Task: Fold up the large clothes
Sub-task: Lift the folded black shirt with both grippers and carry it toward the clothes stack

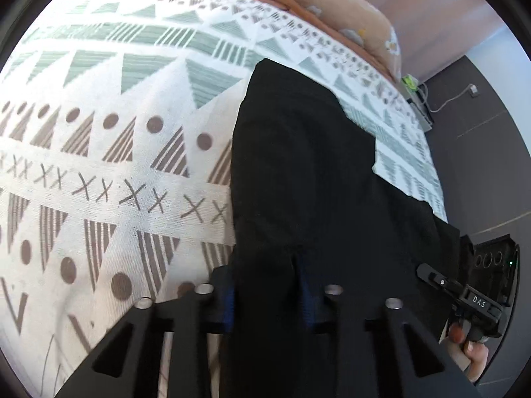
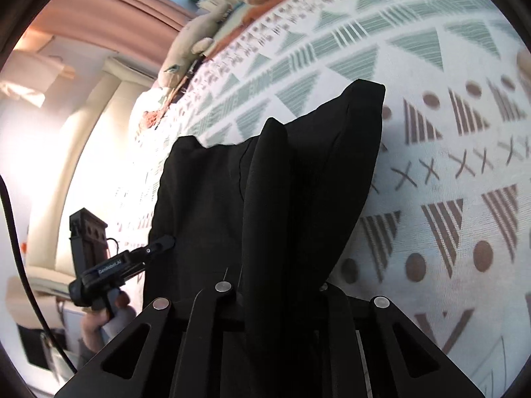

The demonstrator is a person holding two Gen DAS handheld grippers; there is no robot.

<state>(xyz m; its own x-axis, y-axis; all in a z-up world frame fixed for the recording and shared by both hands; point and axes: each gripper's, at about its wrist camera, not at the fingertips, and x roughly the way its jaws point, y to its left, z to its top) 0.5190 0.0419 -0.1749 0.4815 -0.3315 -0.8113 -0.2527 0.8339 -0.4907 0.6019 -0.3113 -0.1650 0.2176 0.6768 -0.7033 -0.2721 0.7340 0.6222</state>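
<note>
Black cloth is clamped between the jaws of the left gripper, whose blue pads are pressed in on a bunched fold of the black garment. From that grip the garment is stretched away over the bed, its far end laid flat on the patterned bedspread and a corner seen at the upper middle of the left wrist view. In the right wrist view, the right gripper is likewise closed on the garment, with a thick vertical pleat gathered between its jaws and the cloth lifted into ridges beyond them. No earlier frame is given, so only the closed grip on the cloth is stated for both. Each gripper is caught by the other's camera: the right gripper is seen at the lower right edge of the left view, held by a hand at the garment's near edge, and the left gripper is seen at the lower left of the right view, its tip touching the garment's side and held by a hand. The bedspread is printed with green and brown triangles, dots and crosses. Orange and cream pillows are piled at the far end of the bed, and a dark floor is visible beside it.
</note>
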